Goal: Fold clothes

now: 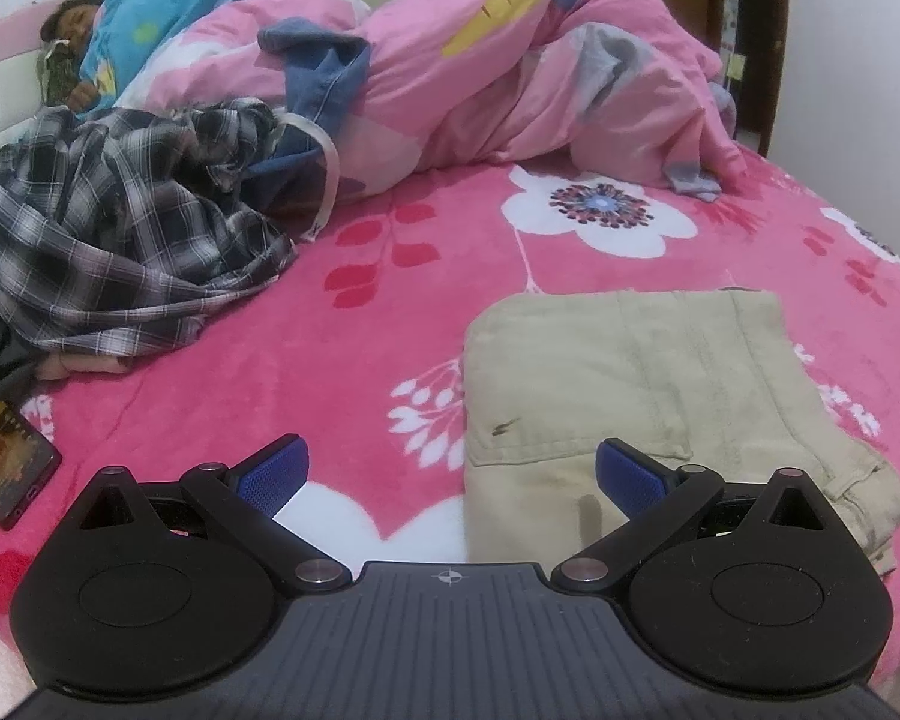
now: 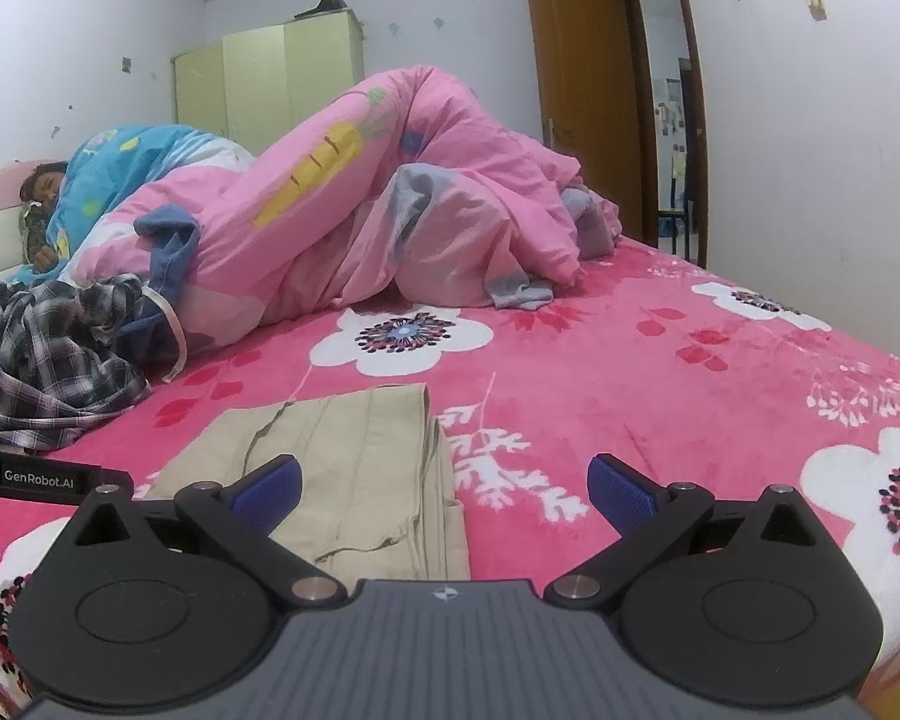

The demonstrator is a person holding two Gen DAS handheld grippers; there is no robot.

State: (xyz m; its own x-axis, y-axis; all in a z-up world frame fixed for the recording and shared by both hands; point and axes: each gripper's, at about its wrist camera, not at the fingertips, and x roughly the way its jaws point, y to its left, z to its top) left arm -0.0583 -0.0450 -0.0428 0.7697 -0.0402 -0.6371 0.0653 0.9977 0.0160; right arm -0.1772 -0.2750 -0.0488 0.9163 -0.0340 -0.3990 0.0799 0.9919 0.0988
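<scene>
Folded beige trousers lie flat on the pink flowered bedspread, just ahead and to the right of my left gripper, which is open with nothing between its blue pads. In the right wrist view the same beige trousers lie ahead and left of my right gripper, also open and empty. A crumpled black-and-white plaid shirt is heaped at the left, with blue jeans beside it; the plaid shirt also shows at the left in the right wrist view.
A person lies under a bunched pink and blue duvet along the back of the bed. A phone rests on the bedspread at the near left. A wooden door and pale wardrobe stand behind.
</scene>
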